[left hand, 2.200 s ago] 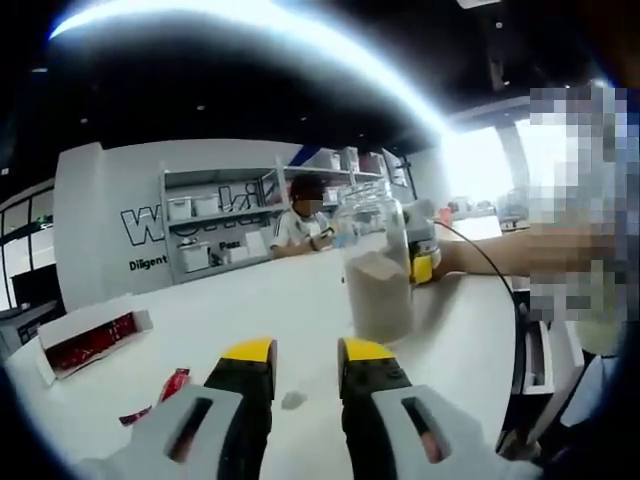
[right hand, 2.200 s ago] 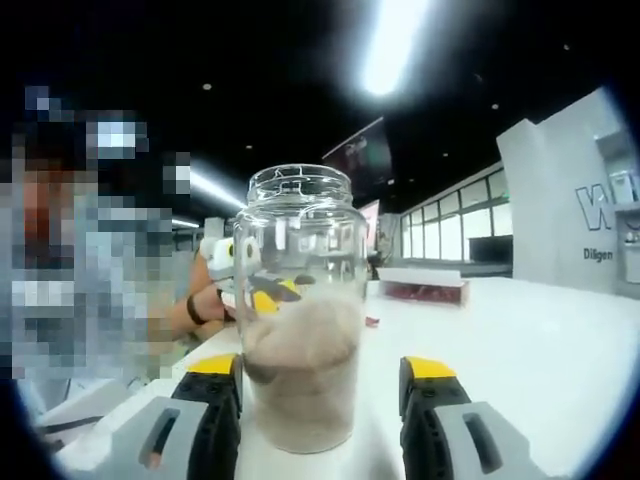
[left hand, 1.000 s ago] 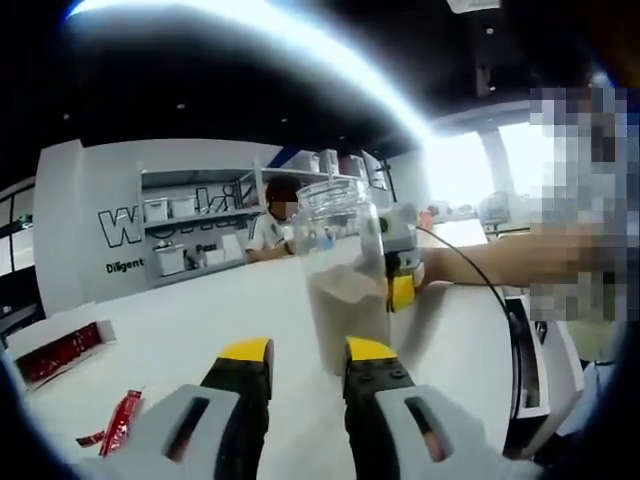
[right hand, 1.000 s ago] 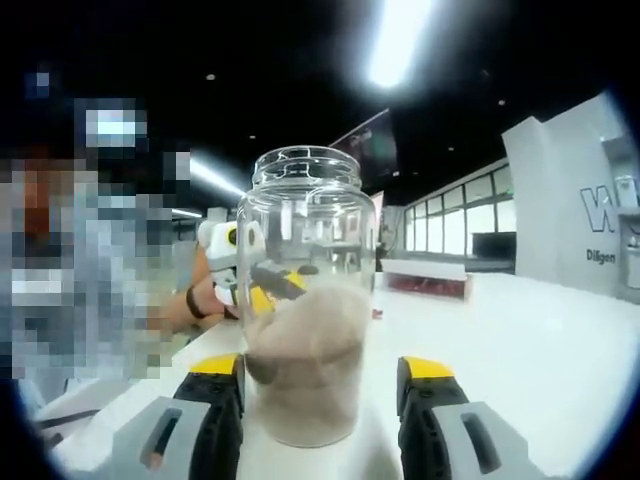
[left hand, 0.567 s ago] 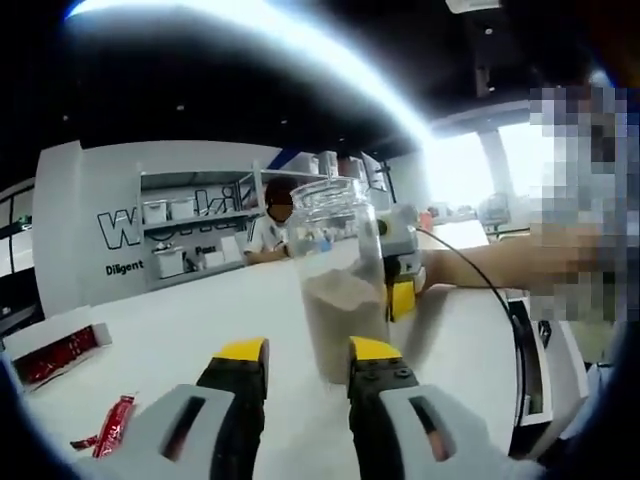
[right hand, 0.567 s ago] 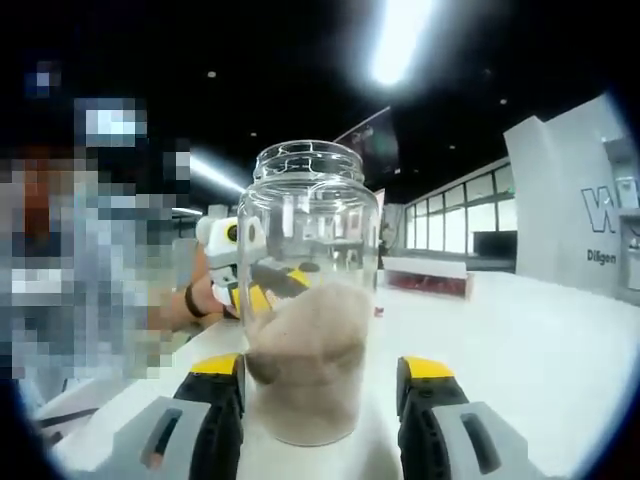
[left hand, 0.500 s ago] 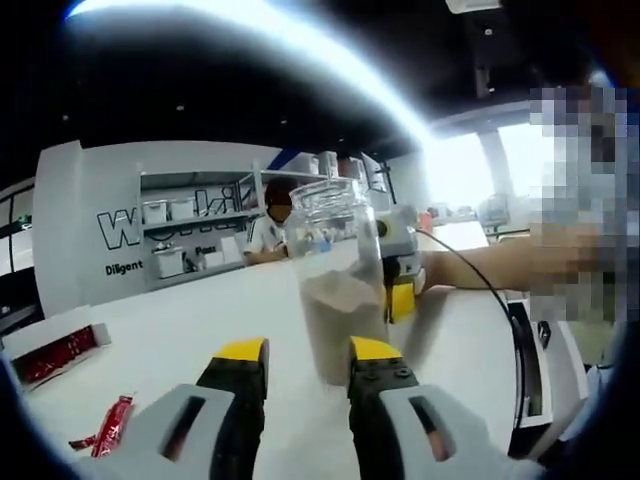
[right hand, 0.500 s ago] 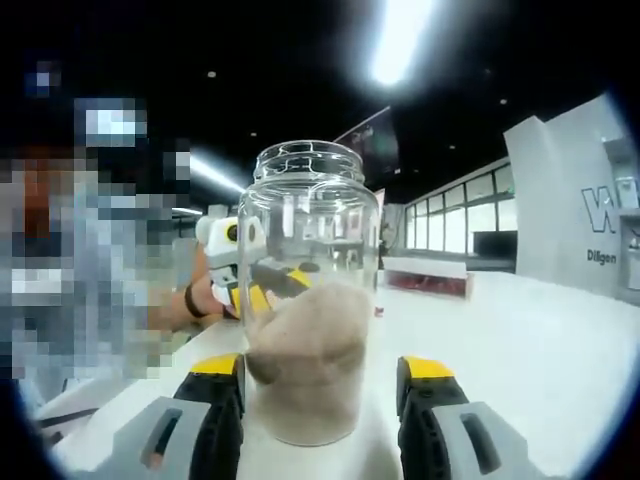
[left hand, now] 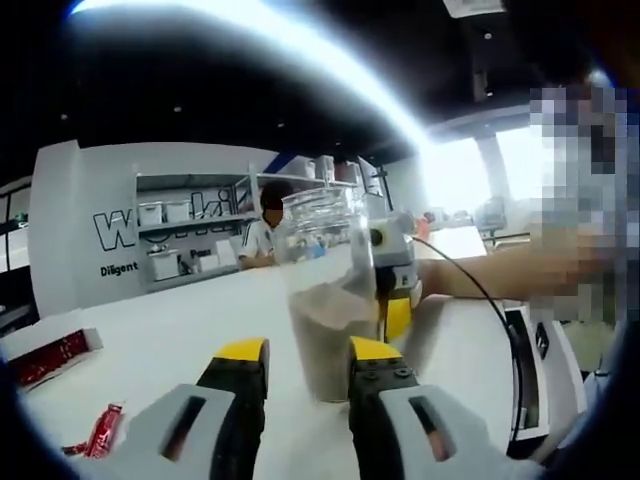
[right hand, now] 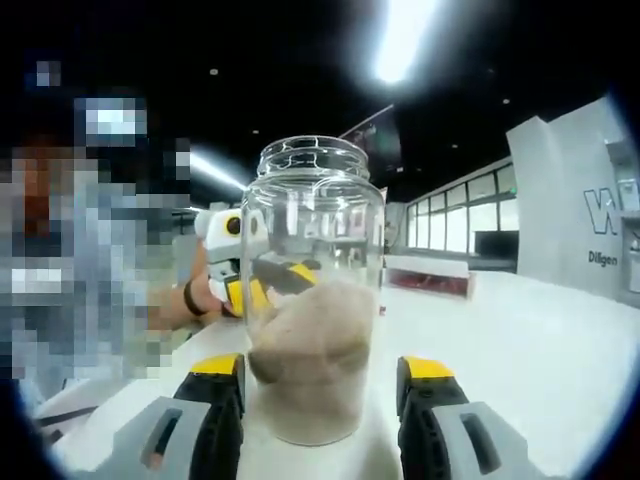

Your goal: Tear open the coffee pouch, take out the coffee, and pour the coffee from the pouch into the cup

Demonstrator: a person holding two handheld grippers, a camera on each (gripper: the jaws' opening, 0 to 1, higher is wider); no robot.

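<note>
Both fingers (left hand: 298, 352) (right hand: 320, 367) gape empty, right's flanking jar (right hand: 315, 300) on white table (right hand: 540, 340) before shelving (left hand: 190, 235)

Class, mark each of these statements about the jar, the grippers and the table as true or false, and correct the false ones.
1. The glass jar has a lid screwed on. False: its mouth is open.
2. The jar holds light brown powder in its lower part. True.
3. The jar lies on its side on the white table. False: it stands upright.
4. The right gripper has a jaw on either side of the jar. True.
5. A red sachet lies on the table in the left gripper view. True.
6. The left gripper holds a torn pouch. False: nothing is between its jaws.
</note>
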